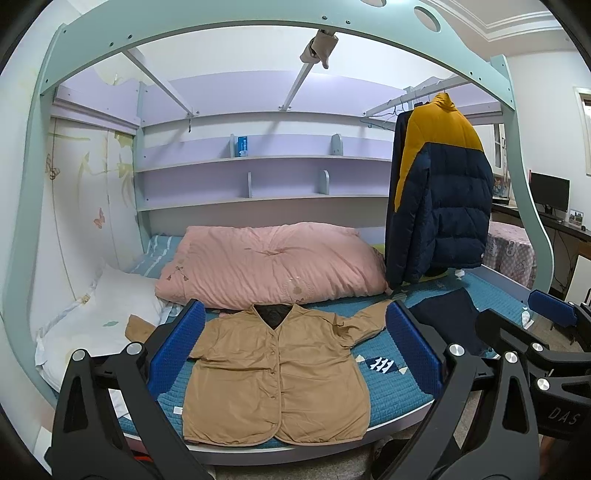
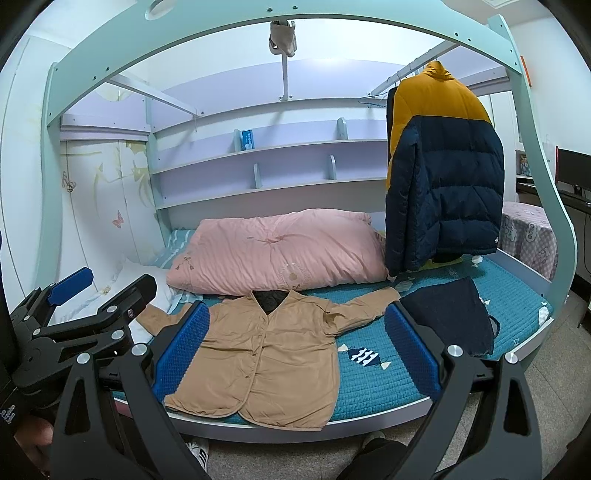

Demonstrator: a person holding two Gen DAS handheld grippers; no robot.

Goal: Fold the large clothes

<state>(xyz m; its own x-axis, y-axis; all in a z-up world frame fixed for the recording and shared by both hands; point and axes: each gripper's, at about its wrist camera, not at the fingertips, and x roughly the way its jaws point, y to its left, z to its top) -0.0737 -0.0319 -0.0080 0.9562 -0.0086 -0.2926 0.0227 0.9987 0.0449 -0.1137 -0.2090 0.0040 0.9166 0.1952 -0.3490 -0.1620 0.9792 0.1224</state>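
A tan button-front jacket lies flat, front up, on the teal quilted bed cover, sleeves spread out; it also shows in the right wrist view. My left gripper is open and empty, held above the bed's front edge, with the jacket between its blue pads. My right gripper is open and empty, at the same height. Each gripper shows in the other's view, the right one at the right, the left one at the left.
A dark navy garment lies right of the jacket. A pink folded duvet and a white pillow lie behind. A yellow-and-navy puffer jacket hangs at the right. The bunk frame arches overhead. The floor lies below the bed edge.
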